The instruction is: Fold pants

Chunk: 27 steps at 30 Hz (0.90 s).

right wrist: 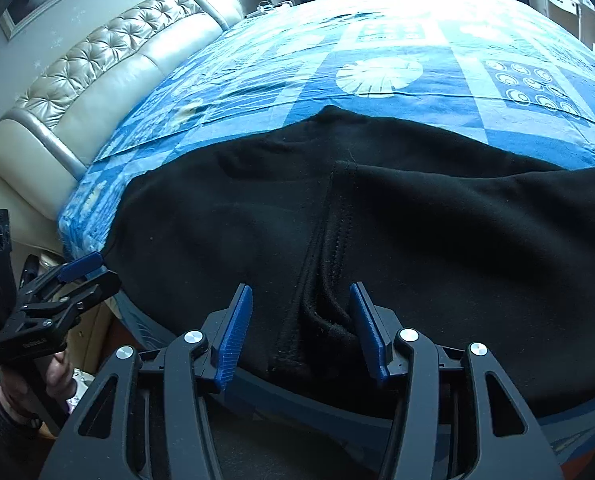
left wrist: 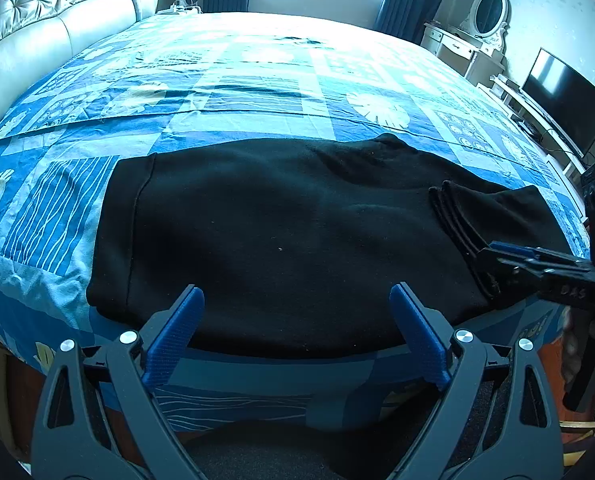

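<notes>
Black pants (left wrist: 281, 240) partly folded on the bed (left wrist: 257, 80).
One layer doubled over; left gripper (left wrist: 297, 312) wide apart at their near edge, right gripper (right wrist: 301, 312) apart, straddling the folded hem.

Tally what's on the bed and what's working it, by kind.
Black pants: 1
Blue patterned bedspread: 1
Grippers: 2, left gripper and right gripper, both with jaws open
Total: 4
</notes>
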### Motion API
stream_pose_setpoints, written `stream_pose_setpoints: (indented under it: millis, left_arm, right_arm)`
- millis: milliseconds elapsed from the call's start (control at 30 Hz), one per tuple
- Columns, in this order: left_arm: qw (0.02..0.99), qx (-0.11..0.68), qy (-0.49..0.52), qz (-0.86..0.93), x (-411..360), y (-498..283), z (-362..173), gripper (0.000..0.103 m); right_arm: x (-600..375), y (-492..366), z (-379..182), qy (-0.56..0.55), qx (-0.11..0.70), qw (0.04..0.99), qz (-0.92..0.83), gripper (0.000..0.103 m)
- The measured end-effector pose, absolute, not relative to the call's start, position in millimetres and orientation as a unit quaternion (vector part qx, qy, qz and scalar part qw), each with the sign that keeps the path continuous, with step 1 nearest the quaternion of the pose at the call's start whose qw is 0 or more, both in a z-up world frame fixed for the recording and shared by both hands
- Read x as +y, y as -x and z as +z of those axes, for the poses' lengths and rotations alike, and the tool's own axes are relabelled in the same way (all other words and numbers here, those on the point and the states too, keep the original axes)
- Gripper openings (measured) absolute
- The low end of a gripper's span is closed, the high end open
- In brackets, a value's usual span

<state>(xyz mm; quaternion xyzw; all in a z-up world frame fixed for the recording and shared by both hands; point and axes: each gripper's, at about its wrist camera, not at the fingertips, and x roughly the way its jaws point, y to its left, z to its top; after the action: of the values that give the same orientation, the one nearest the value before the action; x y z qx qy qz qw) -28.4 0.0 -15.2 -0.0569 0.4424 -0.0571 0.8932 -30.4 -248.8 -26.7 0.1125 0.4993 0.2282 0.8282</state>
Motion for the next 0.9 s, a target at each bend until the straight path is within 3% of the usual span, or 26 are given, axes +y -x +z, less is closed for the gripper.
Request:
stream_pose_setpoints:
  millis: [167,267,400,567,633,667,700,900]
  left_arm:
    - [0.893,0.441,0.065,-0.059,2,29,-14,0.094]
    - [0.892,0.443,0.070,-0.059,3,29,-14,0.094]
    - [0.891,0.445,0.073,-0.062,1,28,-15,0.094]
    - [0.886,0.452,0.074,-0.065,-2,27,-19,0.094]
    - [0.885,0.454,0.073,-0.065,-3,27,-21,0.094]
    - [0.885,0.456,0.073,-0.065,-3,27,-22,0.094]
    - [0.884,0.457,0.074,-0.066,-3,27,-23,0.094]
    - [0.881,0.462,0.070,-0.071,-6,26,-26,0.094]
  right_arm:
    - [-325,23,14,-0.221,0.445,0.832,0.246,0.053]
    - [-409,16,21,-0.283,0.411,0.846,0.187,0.061]
    - [-509,0,-31,-0.374,0.436,0.812,0.099,0.062]
    - [-537,-14,-102,-0.474,0.458,0.742,0.122,0.062]
    - [-534,-18,-110,-0.487,0.446,0.738,0.140,0.056]
    - [-531,-20,-113,-0.486,0.447,0.736,0.144,0.034]
    - [-529,-21,-117,-0.483,0.458,0.734,0.137,0.024]
    - [-530,-21,-123,-0.493,0.455,0.729,0.137,0.024]
